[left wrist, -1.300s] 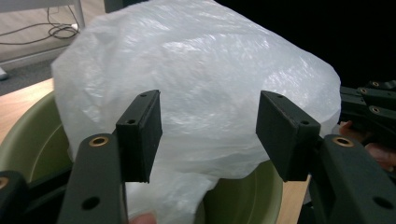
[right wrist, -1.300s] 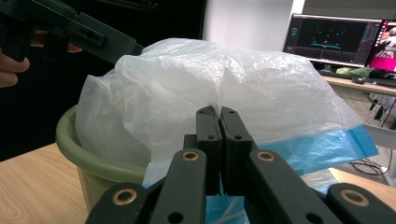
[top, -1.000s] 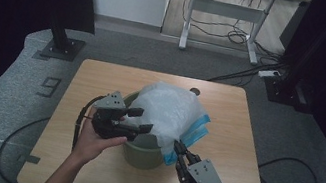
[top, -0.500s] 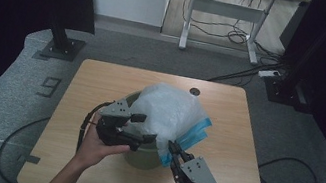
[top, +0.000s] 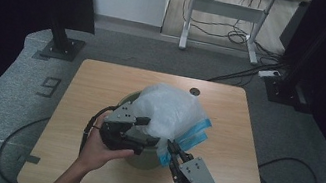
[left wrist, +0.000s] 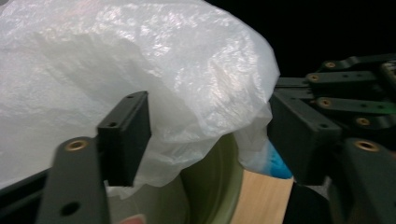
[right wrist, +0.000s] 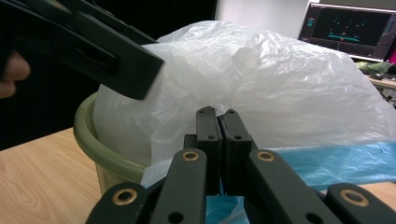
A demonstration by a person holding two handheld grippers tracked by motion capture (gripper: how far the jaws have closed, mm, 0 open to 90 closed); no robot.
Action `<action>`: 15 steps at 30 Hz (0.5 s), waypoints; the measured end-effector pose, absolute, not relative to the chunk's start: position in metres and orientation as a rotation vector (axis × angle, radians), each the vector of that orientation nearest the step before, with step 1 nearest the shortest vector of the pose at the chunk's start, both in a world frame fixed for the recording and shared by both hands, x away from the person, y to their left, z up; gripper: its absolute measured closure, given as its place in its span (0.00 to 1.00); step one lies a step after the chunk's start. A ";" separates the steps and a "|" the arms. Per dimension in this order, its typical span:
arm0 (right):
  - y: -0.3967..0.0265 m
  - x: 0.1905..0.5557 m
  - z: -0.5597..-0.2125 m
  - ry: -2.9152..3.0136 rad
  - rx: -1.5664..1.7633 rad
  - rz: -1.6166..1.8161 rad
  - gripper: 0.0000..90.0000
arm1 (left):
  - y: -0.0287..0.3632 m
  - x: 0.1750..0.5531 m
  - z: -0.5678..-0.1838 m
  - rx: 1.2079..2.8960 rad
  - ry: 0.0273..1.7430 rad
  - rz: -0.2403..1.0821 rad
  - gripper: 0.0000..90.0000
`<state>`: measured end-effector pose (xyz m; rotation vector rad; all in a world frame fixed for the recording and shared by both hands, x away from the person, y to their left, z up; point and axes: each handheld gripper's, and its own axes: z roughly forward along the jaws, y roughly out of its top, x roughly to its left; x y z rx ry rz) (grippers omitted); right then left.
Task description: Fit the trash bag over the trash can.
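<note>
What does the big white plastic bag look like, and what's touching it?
The plastic bag is thin, cloudy white and crinkly, puffed up like a dome over a green bin on the wooden table. Its blue edge spills over the bin's side onto the table. The right hand-held gripper pinches a fold of it with shut jaws. The left hand-held gripper has open jaws around the bag's side, at the bin's rim.

My right hand-held gripper (right wrist: 217, 122) has its jaws pressed together on a fold of the white plastic bag (right wrist: 261, 79), which billows out of the green bin (right wrist: 109, 161). The left hand-held gripper (right wrist: 140, 70) touches the bag's upper left, and blue plastic (right wrist: 336, 163) lies on the tabletop (right wrist: 37, 177).
</note>
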<state>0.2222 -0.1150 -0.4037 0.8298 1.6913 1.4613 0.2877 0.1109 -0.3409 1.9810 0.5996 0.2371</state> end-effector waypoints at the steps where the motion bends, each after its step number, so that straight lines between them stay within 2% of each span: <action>1: -0.115 0.222 -0.404 1.693 0.828 1.465 0.97 | 0.111 0.289 -0.342 1.975 0.598 0.229 0.44; 6: -0.117 0.222 -0.404 1.700 0.822 1.491 0.94 | 0.112 0.291 -0.346 1.980 0.565 0.190 0.75; 8: -0.118 0.222 -0.403 1.705 0.822 1.498 0.94 | 0.112 0.292 -0.348 1.979 0.555 0.175 0.84; 11: -0.118 0.222 -0.404 1.709 0.823 1.506 0.87 | 0.113 0.295 -0.349 1.969 0.554 0.151 0.93; 15: -0.122 0.220 -0.404 1.688 0.821 1.549 0.70 | 0.120 0.301 -0.350 1.923 0.597 0.167 0.98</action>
